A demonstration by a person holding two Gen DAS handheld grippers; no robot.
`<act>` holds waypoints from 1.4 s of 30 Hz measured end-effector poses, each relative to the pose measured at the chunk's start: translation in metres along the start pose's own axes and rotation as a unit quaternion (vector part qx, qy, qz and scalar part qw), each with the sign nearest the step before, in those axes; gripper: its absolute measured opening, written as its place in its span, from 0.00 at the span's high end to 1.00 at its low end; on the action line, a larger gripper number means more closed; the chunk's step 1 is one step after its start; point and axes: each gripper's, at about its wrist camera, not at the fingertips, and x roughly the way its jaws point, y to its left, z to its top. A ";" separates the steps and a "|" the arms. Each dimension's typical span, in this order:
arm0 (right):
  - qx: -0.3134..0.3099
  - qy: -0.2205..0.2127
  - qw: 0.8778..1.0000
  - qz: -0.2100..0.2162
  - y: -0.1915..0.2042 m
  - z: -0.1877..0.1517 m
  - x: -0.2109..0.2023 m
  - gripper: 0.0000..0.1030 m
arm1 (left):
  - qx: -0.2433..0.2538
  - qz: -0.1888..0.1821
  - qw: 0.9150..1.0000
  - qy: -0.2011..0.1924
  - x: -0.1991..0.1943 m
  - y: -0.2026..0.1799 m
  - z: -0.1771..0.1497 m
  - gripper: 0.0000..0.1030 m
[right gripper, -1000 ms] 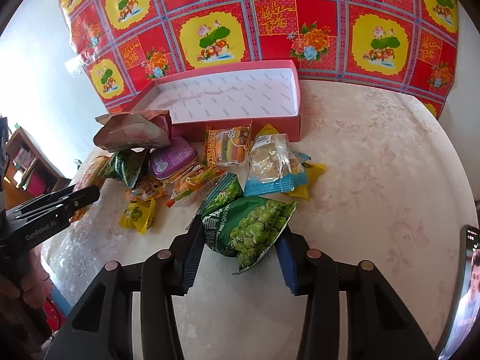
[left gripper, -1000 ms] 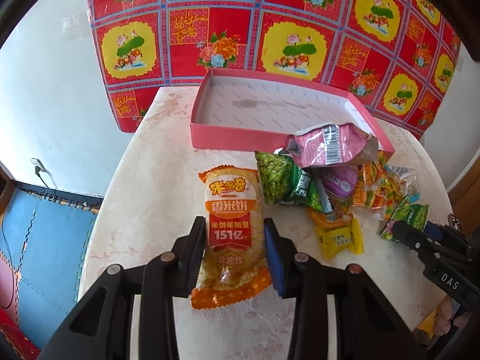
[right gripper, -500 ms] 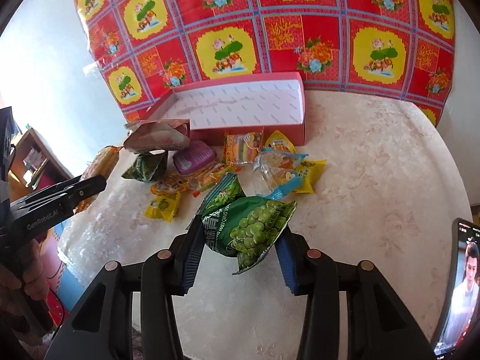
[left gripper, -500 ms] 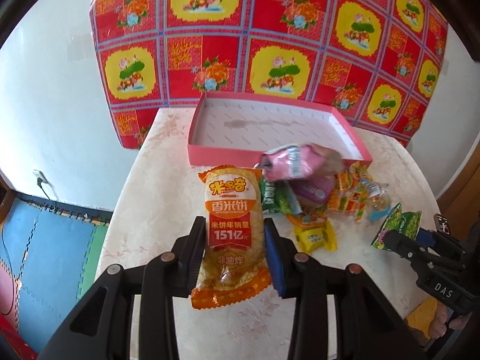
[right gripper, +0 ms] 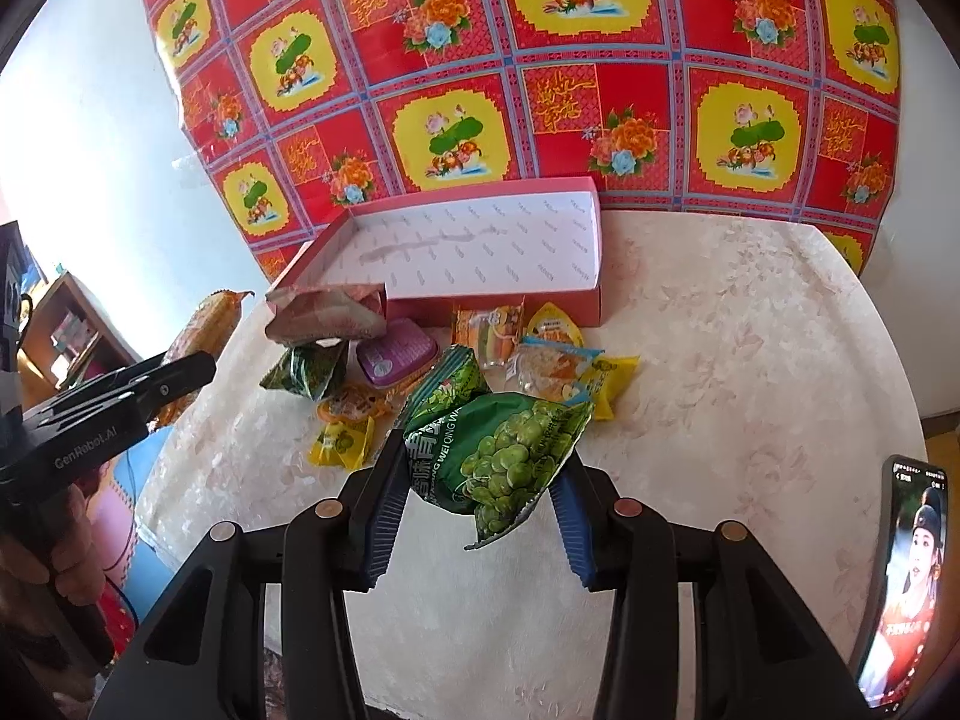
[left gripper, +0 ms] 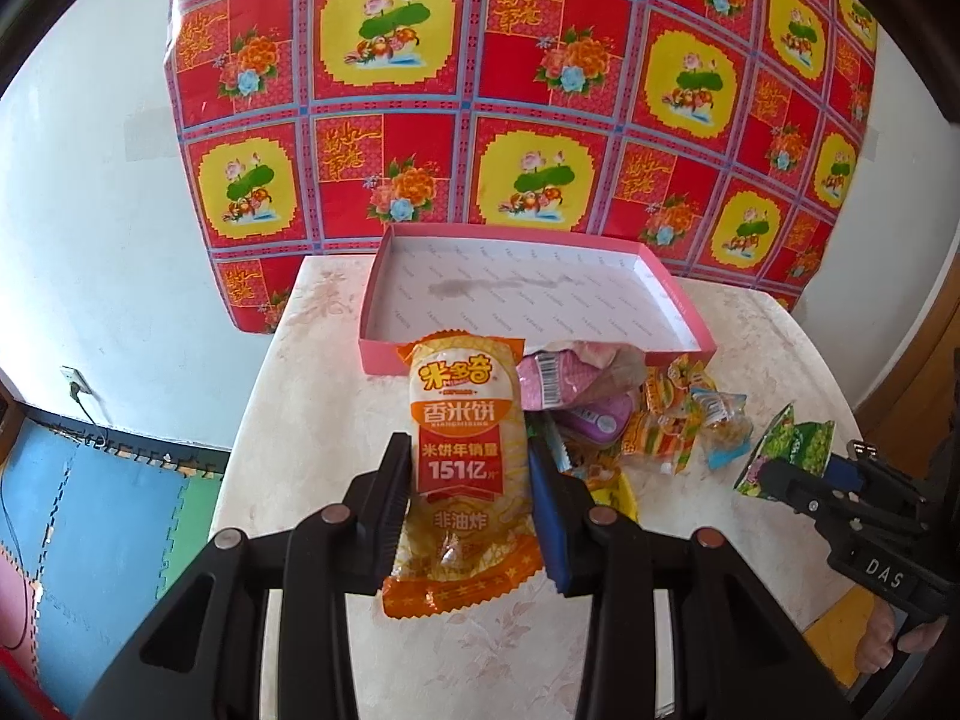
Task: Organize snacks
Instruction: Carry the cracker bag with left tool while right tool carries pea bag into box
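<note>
My left gripper (left gripper: 469,483) is shut on an orange and yellow rice cracker pack (left gripper: 462,450) and holds it well above the table. My right gripper (right gripper: 480,483) is shut on a green pea snack bag (right gripper: 501,459), also lifted. A shallow pink box (left gripper: 528,300) with a white, stained inside stands empty at the table's far side; it also shows in the right wrist view (right gripper: 480,246). A pile of small snack packs (right gripper: 420,354) lies in front of the box. The right gripper with its green bag shows in the left wrist view (left gripper: 786,456).
The round table (right gripper: 750,360) has a pale floral cover. A red floral cloth (right gripper: 540,60) hangs on the wall behind. A phone (right gripper: 906,570) with a lit screen lies at the table's right edge. Foam floor mats (left gripper: 90,510) lie to the left.
Both grippers have risen and pulled back from the table with their packs still held. The box and snack pile look smaller and farther away.
</note>
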 end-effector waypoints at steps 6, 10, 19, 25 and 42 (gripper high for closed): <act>0.002 0.004 1.000 0.004 -0.001 0.009 0.003 0.55 | 0.001 -0.005 1.000 0.004 0.005 0.001 0.011 0.62; -0.002 0.005 1.000 0.005 -0.001 0.018 0.008 0.55 | -0.001 -0.008 1.000 0.005 0.011 0.002 0.020 0.62; -0.009 0.005 1.000 0.011 0.003 0.047 0.020 0.55 | -0.004 -0.005 1.000 0.005 0.026 0.007 0.043 0.62; -0.009 0.005 1.000 0.013 0.001 0.071 0.033 0.55 | -0.001 -0.003 1.000 0.011 0.043 0.006 0.063 0.62; -0.005 0.017 1.000 0.017 -0.014 0.127 0.089 0.55 | 0.008 -0.004 0.999 0.031 0.104 0.000 0.108 0.62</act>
